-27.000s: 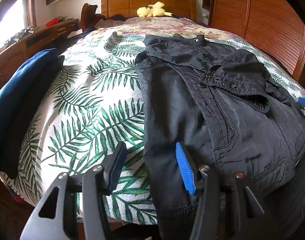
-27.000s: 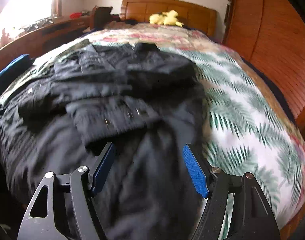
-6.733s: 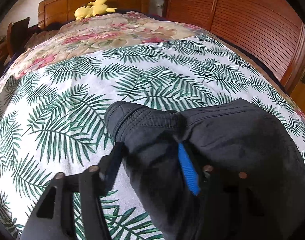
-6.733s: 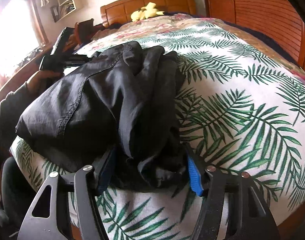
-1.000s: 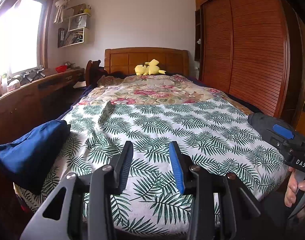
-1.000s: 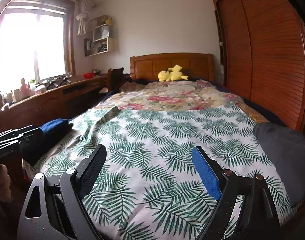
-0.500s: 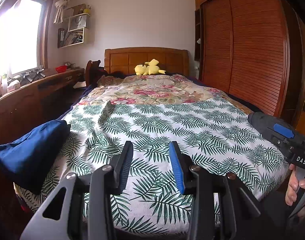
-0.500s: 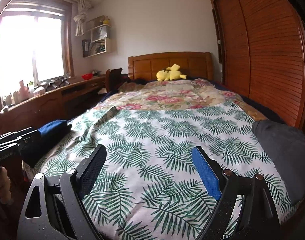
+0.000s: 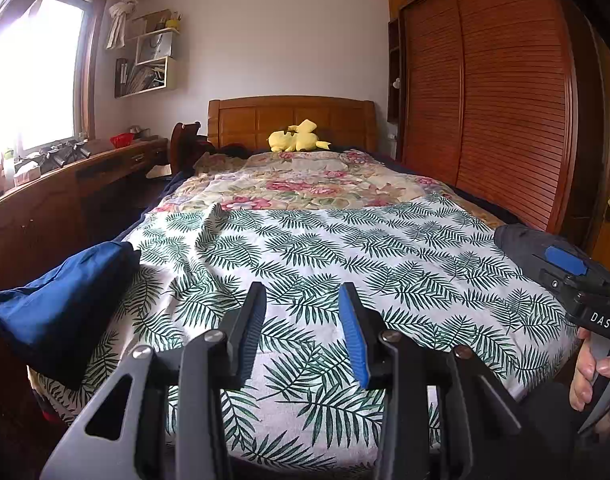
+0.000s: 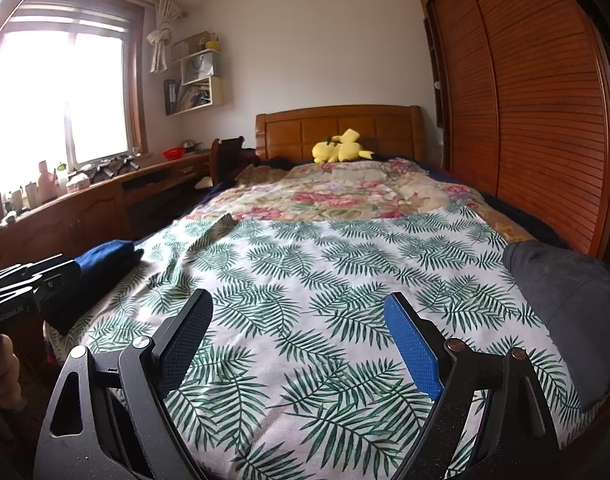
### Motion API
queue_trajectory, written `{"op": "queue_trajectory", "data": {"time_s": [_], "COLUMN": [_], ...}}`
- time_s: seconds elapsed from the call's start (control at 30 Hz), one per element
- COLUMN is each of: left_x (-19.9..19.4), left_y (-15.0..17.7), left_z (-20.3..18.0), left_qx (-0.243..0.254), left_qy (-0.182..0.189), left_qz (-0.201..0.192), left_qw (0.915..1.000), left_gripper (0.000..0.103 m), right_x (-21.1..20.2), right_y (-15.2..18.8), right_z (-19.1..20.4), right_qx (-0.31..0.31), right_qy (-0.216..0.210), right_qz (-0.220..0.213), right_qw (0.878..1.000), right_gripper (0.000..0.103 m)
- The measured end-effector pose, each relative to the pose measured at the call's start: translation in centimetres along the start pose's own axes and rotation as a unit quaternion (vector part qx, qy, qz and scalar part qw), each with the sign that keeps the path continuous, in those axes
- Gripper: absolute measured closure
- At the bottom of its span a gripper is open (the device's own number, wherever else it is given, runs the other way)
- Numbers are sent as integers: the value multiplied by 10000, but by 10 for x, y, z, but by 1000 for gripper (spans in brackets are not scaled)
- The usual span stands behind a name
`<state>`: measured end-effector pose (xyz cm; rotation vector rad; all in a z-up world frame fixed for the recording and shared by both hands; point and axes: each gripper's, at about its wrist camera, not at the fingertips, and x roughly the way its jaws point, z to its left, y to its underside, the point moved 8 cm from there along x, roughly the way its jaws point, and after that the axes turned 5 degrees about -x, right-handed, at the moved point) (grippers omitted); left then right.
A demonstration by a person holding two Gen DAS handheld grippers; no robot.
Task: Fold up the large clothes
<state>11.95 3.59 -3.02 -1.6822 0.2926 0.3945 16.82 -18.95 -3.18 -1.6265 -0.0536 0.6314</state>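
Change, long span: the black jacket that was lying spread over the bed (image 9: 345, 240) is now sitting folded at the right edge; both grippers, which were working over it, are now hanging back at the foot of the bed.
Change, last second: nothing is shifting; both grippers are keeping the same pose and the same gaps.
Blue bundle (image 9: 61, 292): is lying on the bed's left edge, folded, well apart from the jacket.
Left gripper (image 9: 301, 320): is hovering above the leaf-print sheet near the foot, pointing toward the headboard.
Left jaws: are standing partly apart with a narrow gap, nothing between the pads, touching nothing.
Leaf sheet (image 10: 305, 280): is covering the near half of the bed, with one crease running up its left part.
Floral quilt (image 9: 305, 184): is lying past the leaf sheet, toward the headboard.
Yellow plush (image 9: 297, 141): is resting at the headboard, far from both grippers.
Right gripper (image 10: 299, 332): is hovering above the sheet at the foot, also aimed at the headboard.
Right jaws: are standing spread wide, holding nothing, pads clear of the sheet.
Jacket (image 10: 565, 300): is lying as a dark rounded bundle on the right edge of the bed, just right of the right gripper, touched by neither.
Right hand (image 9: 589, 376): is curling its fingers around the right gripper's handle.
Wardrobe (image 9: 485, 100): is standing along the right side of the bed.
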Motion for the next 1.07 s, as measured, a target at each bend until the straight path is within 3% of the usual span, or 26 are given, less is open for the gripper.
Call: {"op": "queue_trajectory", "data": {"time_s": [1.07], "left_x": [-2], "left_y": [-4], "left_z": [-2], "left_qx": [-19], "left_qy": [-1], "left_qz": [-74], "left_qw": [10000], "left_gripper": [66], "right_x": [-1], "right_y": [0], "right_z": [-2], "right_qx": [10], "right_qy": [5], "right_qz": [-4], "right_qw": [10000], "right_gripper": [14]}}
